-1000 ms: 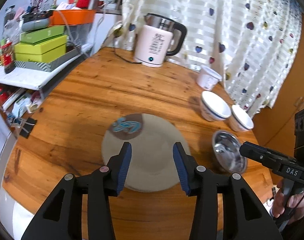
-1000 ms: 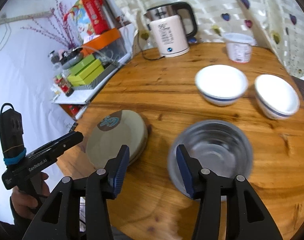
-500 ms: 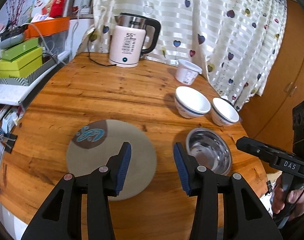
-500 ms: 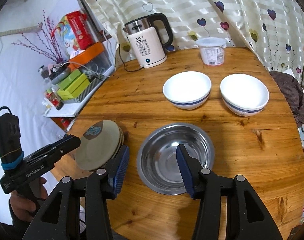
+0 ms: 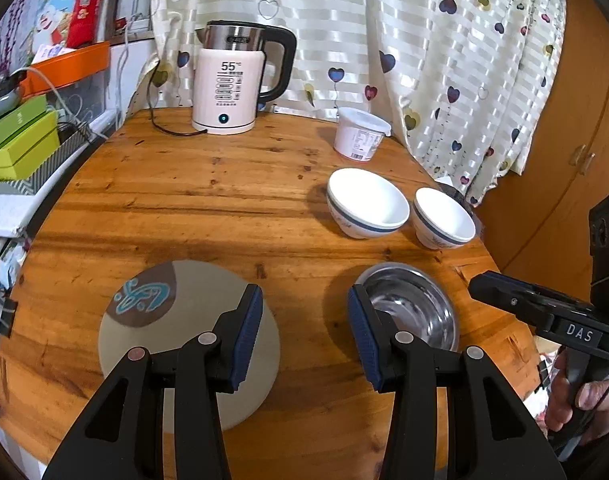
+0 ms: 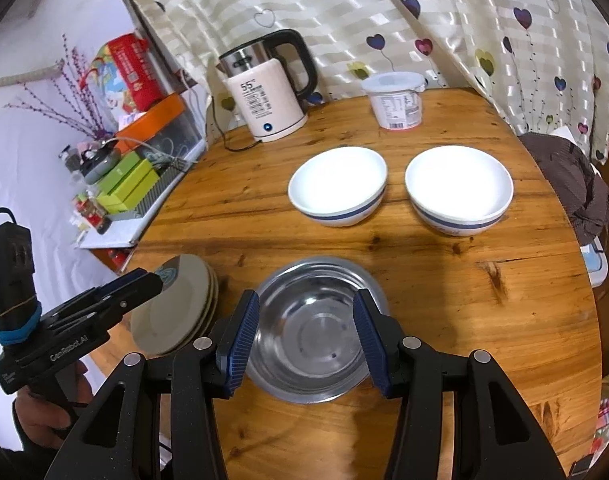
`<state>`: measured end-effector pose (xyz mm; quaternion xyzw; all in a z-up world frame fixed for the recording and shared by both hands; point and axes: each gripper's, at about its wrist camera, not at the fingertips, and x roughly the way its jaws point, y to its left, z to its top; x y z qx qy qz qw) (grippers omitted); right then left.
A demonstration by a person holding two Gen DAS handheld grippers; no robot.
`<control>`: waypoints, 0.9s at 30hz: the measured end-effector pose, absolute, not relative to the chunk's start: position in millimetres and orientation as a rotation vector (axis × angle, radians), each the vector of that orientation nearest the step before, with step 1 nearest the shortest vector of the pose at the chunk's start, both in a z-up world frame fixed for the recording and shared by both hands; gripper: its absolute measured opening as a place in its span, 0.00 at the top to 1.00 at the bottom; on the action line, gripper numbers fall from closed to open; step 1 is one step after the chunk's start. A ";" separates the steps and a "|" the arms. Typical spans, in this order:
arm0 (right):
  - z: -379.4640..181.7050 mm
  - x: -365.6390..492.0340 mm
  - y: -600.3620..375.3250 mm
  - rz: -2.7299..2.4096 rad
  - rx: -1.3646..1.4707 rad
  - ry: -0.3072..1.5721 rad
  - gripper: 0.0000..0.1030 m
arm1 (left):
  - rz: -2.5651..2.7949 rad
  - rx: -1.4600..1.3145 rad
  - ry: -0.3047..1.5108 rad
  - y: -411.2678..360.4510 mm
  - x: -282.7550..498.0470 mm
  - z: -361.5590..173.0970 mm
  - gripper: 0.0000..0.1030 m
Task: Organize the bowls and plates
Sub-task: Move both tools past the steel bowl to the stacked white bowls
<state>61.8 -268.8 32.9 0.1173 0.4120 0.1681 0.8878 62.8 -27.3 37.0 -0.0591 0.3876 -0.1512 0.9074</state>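
Observation:
A stack of grey plates (image 5: pixel 176 320) with a blue-and-brown mark sits at the table's near left; it also shows in the right wrist view (image 6: pixel 176 316). A steel bowl (image 6: pixel 316 328) sits near the front, with two white blue-banded bowls (image 6: pixel 338 186) (image 6: pixel 458 188) behind it. My right gripper (image 6: pixel 306 338) is open and empty, its fingers over the steel bowl's sides. My left gripper (image 5: pixel 304 334) is open and empty, above the table between the plates and the steel bowl (image 5: pixel 412 308).
A white kettle (image 5: pixel 228 88) with its cord and a white lidded tub (image 5: pixel 360 134) stand at the back of the round wooden table (image 5: pixel 208 200). A shelf with green boxes (image 5: pixel 20 140) is to the left. A curtain hangs behind.
Both grippers pulled back and swung right. The left one moved off the plates to the gap beside the steel bowl. The right one now straddles the steel bowl. Both stayed open.

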 end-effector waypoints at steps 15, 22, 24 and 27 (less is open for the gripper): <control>30.0 98.4 -276.1 0.298 0.265 0.873 0.59 | -0.364 -0.134 0.837 -47.3 104.1 39.1 0.56; 25.0 122.5 -274.5 0.296 0.287 0.891 0.61 | -0.383 -0.135 0.869 -59.3 129.4 36.5 0.56; 22.8 130.3 -275.6 0.293 0.296 0.897 0.65 | -0.389 -0.138 0.879 -63.0 138.0 35.6 0.56; 18.5 140.7 -277.8 0.281 0.314 0.908 0.69 | -0.395 -0.140 0.892 -67.7 149.8 33.1 0.56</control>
